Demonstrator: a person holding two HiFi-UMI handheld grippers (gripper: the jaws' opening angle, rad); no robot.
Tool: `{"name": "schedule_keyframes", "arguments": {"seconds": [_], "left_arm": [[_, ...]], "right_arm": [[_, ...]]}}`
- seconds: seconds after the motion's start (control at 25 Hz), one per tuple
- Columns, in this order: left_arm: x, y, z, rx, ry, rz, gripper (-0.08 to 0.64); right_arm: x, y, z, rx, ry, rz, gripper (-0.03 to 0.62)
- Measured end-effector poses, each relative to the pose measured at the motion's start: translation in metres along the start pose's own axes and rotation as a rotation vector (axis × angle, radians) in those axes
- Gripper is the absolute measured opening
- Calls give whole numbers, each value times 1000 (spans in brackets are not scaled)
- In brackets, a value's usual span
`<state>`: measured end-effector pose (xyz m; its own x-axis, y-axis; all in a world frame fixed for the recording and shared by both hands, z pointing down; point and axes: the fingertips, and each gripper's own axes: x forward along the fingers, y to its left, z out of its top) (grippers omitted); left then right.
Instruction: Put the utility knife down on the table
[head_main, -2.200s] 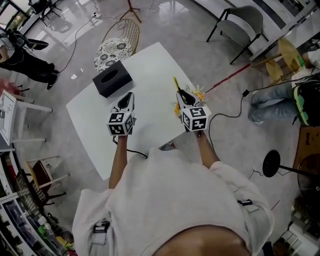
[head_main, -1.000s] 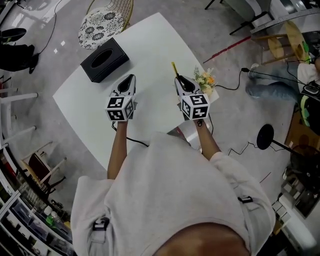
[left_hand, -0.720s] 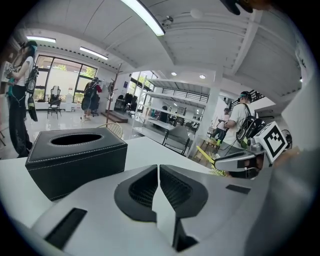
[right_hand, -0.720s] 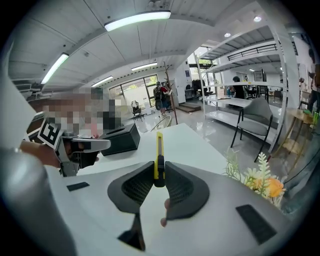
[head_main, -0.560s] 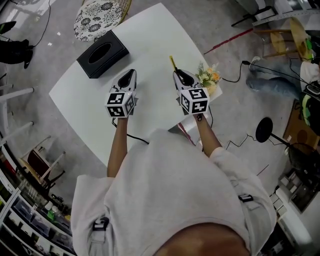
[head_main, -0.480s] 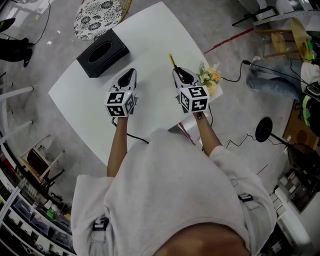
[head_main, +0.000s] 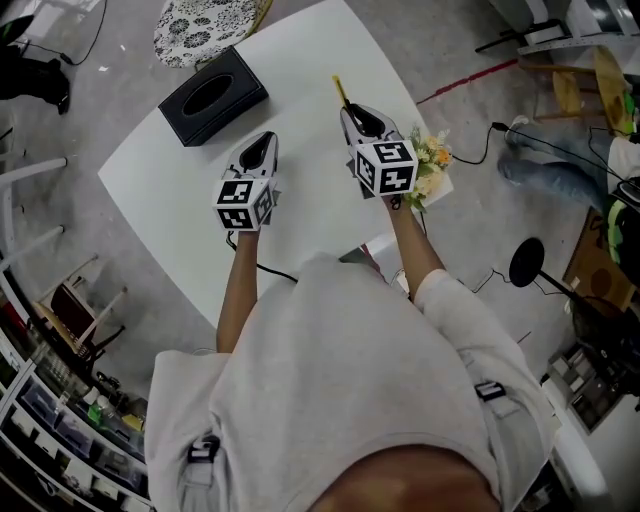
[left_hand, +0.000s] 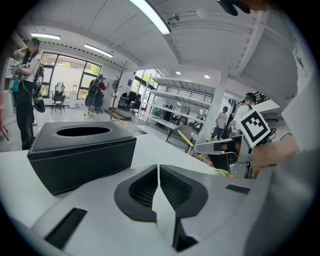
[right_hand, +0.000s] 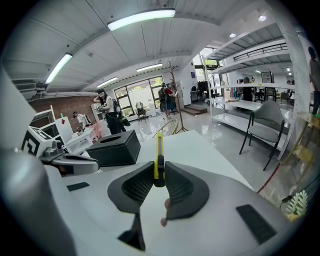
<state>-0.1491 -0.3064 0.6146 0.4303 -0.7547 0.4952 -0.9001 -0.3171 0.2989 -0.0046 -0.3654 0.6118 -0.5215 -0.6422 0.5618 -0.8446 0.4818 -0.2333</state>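
Note:
A yellow utility knife (right_hand: 158, 156) sticks out forward from between the pads of my right gripper (right_hand: 159, 176), which is shut on its rear part. From the head view, the knife (head_main: 341, 91) points away from the person, held above the white table (head_main: 300, 60), near its right side. My left gripper (head_main: 260, 150) hovers to the left of the right gripper (head_main: 357, 115), at about the same height. In the left gripper view, its jaws meet with nothing between them (left_hand: 158, 168). The right gripper (left_hand: 227, 146) with the knife (left_hand: 185, 136) shows there too, at the right.
A black tissue box (head_main: 212, 95) stands at the table's far left, ahead of the left gripper. A bunch of flowers (head_main: 432, 166) sits at the table's right edge beside the right hand. A patterned chair (head_main: 205, 18) stands beyond the table. People stand far off in the room.
My right gripper has moved away from the person, farther over the table, with the knife still held. The left gripper has hardly moved.

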Motion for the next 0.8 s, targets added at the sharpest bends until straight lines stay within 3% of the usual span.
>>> {"name": "schedule_keyframes", "arguments": {"seconds": [0.32,0.8], "left_arm": [[-4,6,-5,-10,10,12,29],[-3,5,-7,-12,15,6,29]], "right_arm": [[33,-5,14,-9,14,-4,83],[74,-25,-12,7,169,-58,83]]}}
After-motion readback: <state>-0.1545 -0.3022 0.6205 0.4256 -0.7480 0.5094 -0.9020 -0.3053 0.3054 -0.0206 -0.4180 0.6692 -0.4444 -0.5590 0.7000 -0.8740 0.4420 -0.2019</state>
